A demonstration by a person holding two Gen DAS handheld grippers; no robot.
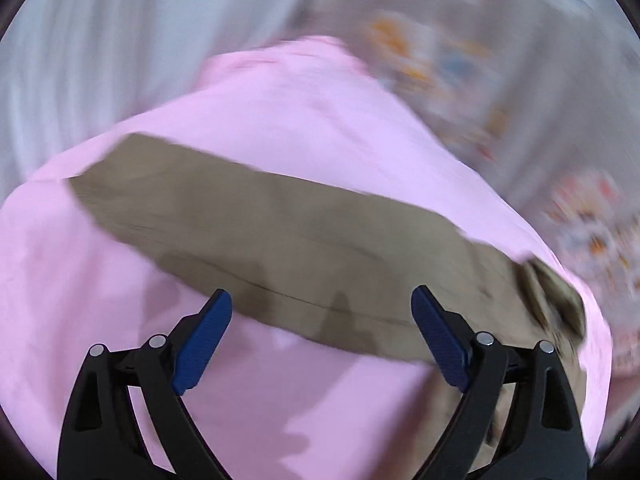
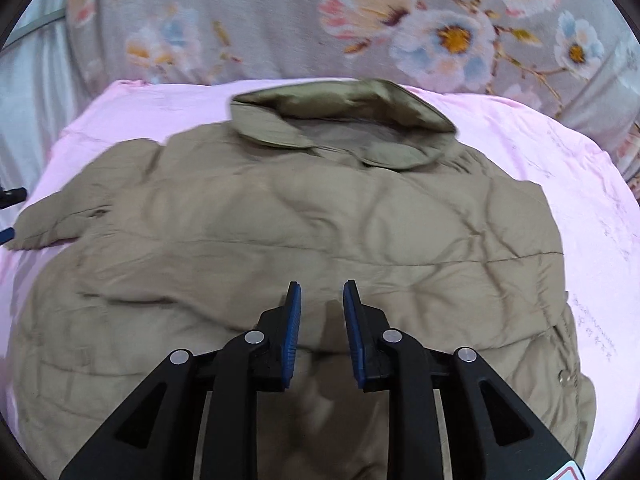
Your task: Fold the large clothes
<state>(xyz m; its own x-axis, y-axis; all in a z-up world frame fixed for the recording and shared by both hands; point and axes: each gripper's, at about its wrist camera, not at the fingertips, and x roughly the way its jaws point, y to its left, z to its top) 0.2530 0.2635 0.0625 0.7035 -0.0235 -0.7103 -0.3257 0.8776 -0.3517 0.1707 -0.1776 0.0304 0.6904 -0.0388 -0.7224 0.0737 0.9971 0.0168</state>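
Jacket point(image 2: 300, 240) lies on pink sheet point(image 2: 580, 184); left hand-held gripper point(image 1: 322, 312) spread wide; right hand-held gripper point(image 2: 322, 304) narrow, empty.

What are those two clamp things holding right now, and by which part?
Nothing is held. The left gripper has its jaws wide open above the sleeve of the tan jacket. The right gripper has a narrow empty gap between its jaws over the jacket's body.
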